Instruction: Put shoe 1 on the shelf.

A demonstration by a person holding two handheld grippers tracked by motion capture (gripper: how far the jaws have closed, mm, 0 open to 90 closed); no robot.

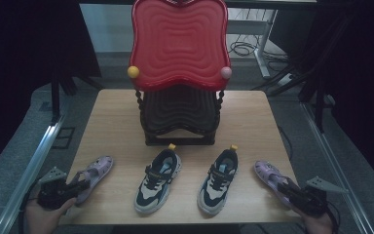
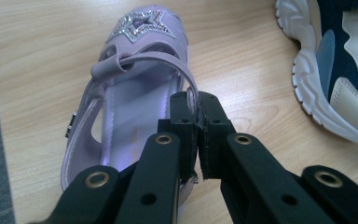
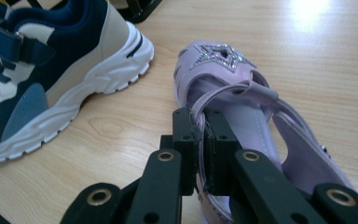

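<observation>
Left lilac sandal (image 2: 135, 98) pinched by its inner side wall in the left tool (image 2: 198, 109), right lilac sandal (image 3: 251, 116) likewise clamped in the right tool (image 3: 200, 122), both soles flat on the counter (image 1: 117, 112) at the outer ends of the row. Grasp step apparently done, lift not yet begun. Probably next: raising both together, clear of the navy sneakers (image 1: 158, 180) just inward, toward the red-topped shoe rack (image 1: 179, 97) beyond.
</observation>
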